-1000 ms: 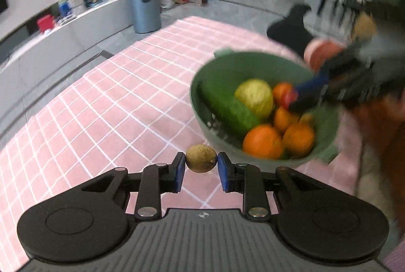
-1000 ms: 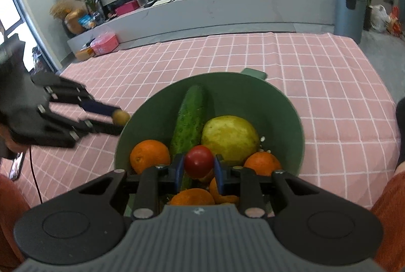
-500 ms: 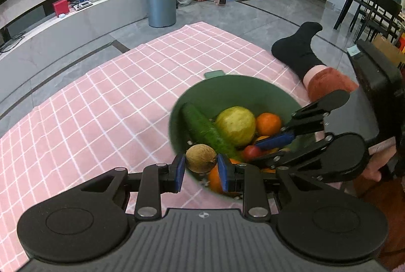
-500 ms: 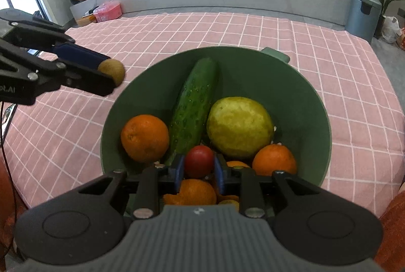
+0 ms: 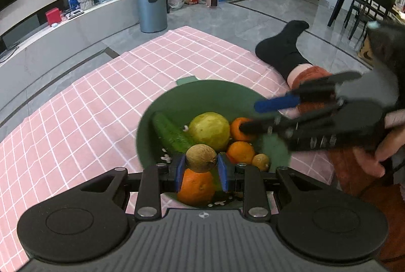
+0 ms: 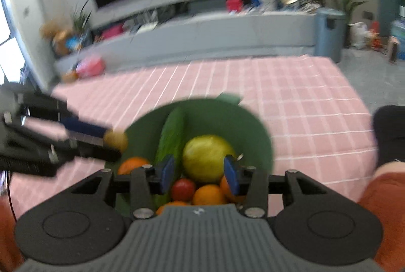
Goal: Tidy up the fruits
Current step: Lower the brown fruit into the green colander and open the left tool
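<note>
The right claw (image 6: 199, 174) has let go of the tomato (image 6: 182, 189), now lying in the green bowl (image 6: 263, 143); its jaws stand wide apart. The left claw (image 5: 201, 168) clamps a kiwi (image 5: 201, 158) above the bowl, long axis crosswise between the pads.

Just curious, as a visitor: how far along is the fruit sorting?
Mostly done: the green bowl already holds a cucumber, a yellow-green fruit, oranges and a tomato. The right gripper is open and empty. The left gripper holds a kiwi over the bowl, not yet dropped.
</note>
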A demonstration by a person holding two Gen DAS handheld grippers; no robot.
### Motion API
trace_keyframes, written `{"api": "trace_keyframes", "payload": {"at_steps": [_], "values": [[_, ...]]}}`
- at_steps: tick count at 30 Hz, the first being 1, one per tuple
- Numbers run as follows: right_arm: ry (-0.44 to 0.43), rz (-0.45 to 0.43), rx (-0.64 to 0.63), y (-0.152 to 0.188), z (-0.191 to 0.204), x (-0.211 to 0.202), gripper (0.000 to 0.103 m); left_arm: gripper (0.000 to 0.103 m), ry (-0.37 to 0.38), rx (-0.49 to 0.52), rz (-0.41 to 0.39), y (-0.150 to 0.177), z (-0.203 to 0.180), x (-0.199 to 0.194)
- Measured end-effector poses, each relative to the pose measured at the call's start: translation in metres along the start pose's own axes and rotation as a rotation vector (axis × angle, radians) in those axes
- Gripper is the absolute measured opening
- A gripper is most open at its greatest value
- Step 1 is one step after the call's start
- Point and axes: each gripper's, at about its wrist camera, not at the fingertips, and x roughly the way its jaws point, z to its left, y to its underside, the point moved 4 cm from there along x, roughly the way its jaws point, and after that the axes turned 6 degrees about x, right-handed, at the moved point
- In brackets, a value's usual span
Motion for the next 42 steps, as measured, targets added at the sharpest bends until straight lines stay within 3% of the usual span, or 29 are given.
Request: {"api": "trace_keyframes", "payload": {"at_steps": [4, 14, 24, 27, 34, 40, 42], "values": [[0.026, -0.049, 0.062, -0.004, -0.013, -0.011, 0.039, 0.031, 0.015, 0.0, 0.024, -0.004, -0.017, 0.018], [0.043, -0.05, 0.158, -0.004, -0.03, -0.019, 0.037, 0.031, 0.027, 0.003, 0.097, -0.008, -0.042, 0.067], [0.041, -0.034, 0.153, -0.002, -0.03, -0.017, 0.037, 0.032, 0.002, 0.036, 0.117, -0.011, -0.048, 0.077], [0.042, -0.033, 0.154, -0.002, -0.03, -0.016, 0.037, 0.04, -0.01, 0.051, 0.115, -0.011, -0.05, 0.077], [0.032, -0.028, 0.16, -0.002, -0.031, -0.014, 0.037, 0.046, 0.004, 0.005, 0.079, -0.013, -0.043, 0.066], [0.01, -0.033, 0.121, -0.003, -0.02, -0.017, 0.038, 0.056, -0.048, -0.036, 0.026, -0.009, -0.035, 0.021], [0.002, -0.047, 0.095, -0.006, -0.011, -0.022, 0.043, 0.06, -0.088, -0.074, -0.005, -0.005, -0.03, 0.0]]}}
